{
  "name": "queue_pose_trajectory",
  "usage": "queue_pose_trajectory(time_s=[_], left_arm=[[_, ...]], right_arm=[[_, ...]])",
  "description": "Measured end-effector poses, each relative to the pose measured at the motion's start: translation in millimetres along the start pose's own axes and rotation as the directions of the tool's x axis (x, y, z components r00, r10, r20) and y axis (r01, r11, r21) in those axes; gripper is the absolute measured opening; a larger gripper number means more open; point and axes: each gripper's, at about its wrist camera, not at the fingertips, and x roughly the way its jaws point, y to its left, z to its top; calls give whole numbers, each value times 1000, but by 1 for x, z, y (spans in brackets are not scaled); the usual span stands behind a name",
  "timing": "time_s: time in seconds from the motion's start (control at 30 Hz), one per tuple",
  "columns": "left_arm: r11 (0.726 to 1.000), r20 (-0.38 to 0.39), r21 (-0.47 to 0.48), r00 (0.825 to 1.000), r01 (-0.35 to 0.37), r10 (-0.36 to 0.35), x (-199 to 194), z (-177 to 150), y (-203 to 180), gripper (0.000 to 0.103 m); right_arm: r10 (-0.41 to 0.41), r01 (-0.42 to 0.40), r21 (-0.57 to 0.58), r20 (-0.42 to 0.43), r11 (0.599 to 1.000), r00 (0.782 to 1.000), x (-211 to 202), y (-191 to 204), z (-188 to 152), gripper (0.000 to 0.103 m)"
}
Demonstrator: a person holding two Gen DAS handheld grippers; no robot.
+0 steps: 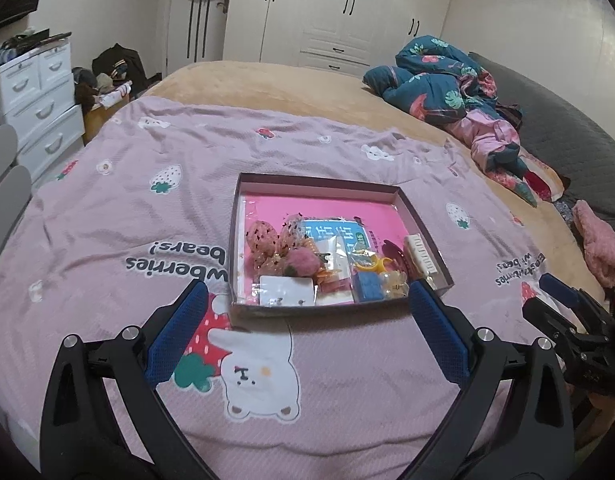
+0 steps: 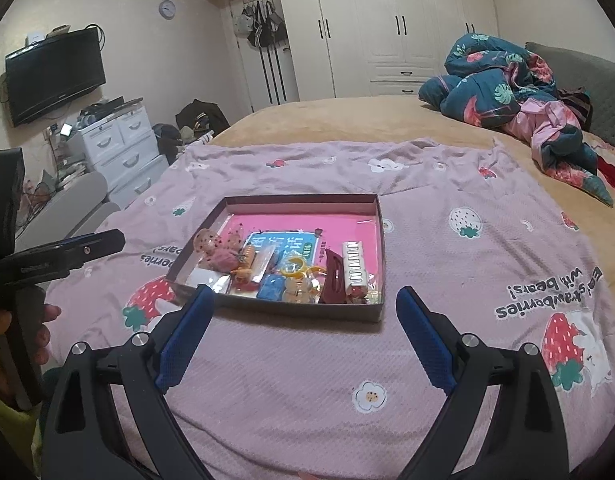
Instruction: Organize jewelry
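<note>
Box: the shallow box (image 1: 425,222) lies on the pink blanket (image 1: 107,208) near the bed's near edge, lid off, pink lining showing.
Contents: everything visible sits inside the box, crowded against its near wall; the far half of the floor is bare.
Near-left corner: a white earring card (image 1: 285,290), with a pink pompom (image 1: 303,261) and dotted bows (image 1: 263,236) just behind it.
Middle: a blue block (image 1: 370,286), a yellow ring (image 1: 372,266) and clear clips (image 1: 395,282), touching one another.
Right wall: a white comb clip (image 1: 421,254) lies along it; a dark red clip (image 2: 334,280) stands beside it.
Done: judging by the blanket, nothing is left loose outside the box, so gathering looks finished.
Left: the pieces are heaped, not sorted; grouping or spreading them may remain, and no lid is in view.
Left gripper: the left gripper (image 1: 307,300) is spread wide with nothing between its pads, angled down at the box's near wall, clear of it.
Right gripper: the right gripper (image 2: 303,304) is likewise spread wide and empty, tilted down toward the box's near-right corner, apart from it.
Hands: fingers on the left gripper's handle show at the right wrist view's left edge (image 2: 43,320); the two tools sit side by side, well apart.
</note>
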Motion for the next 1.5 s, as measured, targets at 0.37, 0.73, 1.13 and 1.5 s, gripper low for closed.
queue_pose_trajectory(time_s=[0.37, 0.73, 1.13, 1.5], left_arm=[[1000, 29, 2, 1000, -6, 6, -23, -24, 4, 94], [1000, 39, 13, 999, -14, 13, -25, -59, 3, 94], [1000, 25, 19, 1000, 3, -4, -20, -79, -3, 94], [1000, 26, 25, 1000, -9, 8, -17, -83, -4, 94]], right_arm=[[-6, 8, -44, 42, 999, 999, -20, 14, -12, 97], [-18, 25, -81, 86, 996, 996, -32, 26, -28, 99], [-36, 39, -54, 51, 998, 998, -28, 23, -52, 99], [-54, 55, -35, 54, 998, 997, -22, 17, -59, 99]])
